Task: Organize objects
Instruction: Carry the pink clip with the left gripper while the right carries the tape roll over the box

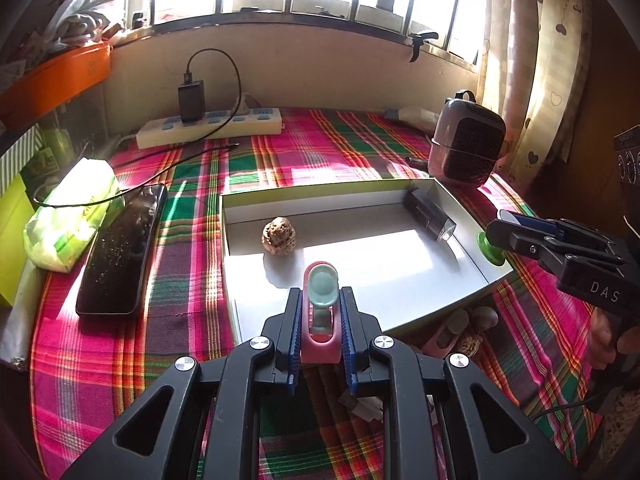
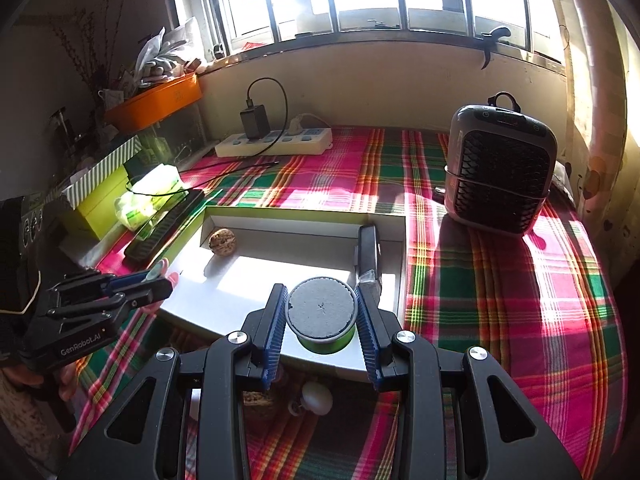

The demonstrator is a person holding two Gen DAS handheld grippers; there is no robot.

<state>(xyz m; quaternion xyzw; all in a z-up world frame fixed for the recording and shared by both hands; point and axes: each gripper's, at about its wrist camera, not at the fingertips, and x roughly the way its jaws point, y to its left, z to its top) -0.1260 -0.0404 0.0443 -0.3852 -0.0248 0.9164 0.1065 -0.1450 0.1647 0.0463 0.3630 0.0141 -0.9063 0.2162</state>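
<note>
My left gripper (image 1: 320, 300) is shut on a pink holder with a pale green oval piece (image 1: 321, 304), held over the near edge of the shallow white box (image 1: 360, 280). My right gripper (image 2: 321, 308) is shut on a small green cylinder with a grey top (image 2: 322, 316), above the box's near rim (image 2: 240, 332). Inside the box lie a walnut (image 1: 279, 236) (image 2: 222, 242) and a black device with a clear end (image 1: 430, 214) (image 2: 367, 256). Each gripper shows in the other's view: the right one (image 1: 496, 236), the left one (image 2: 160, 276).
A black phone (image 1: 122, 252) and a green tissue pack (image 1: 70, 220) lie left of the box. A power strip with a charger (image 1: 208, 126) sits by the wall, a small heater (image 2: 500, 168) at the right. Small objects (image 1: 460, 328) lie on the plaid cloth under the box's near edge.
</note>
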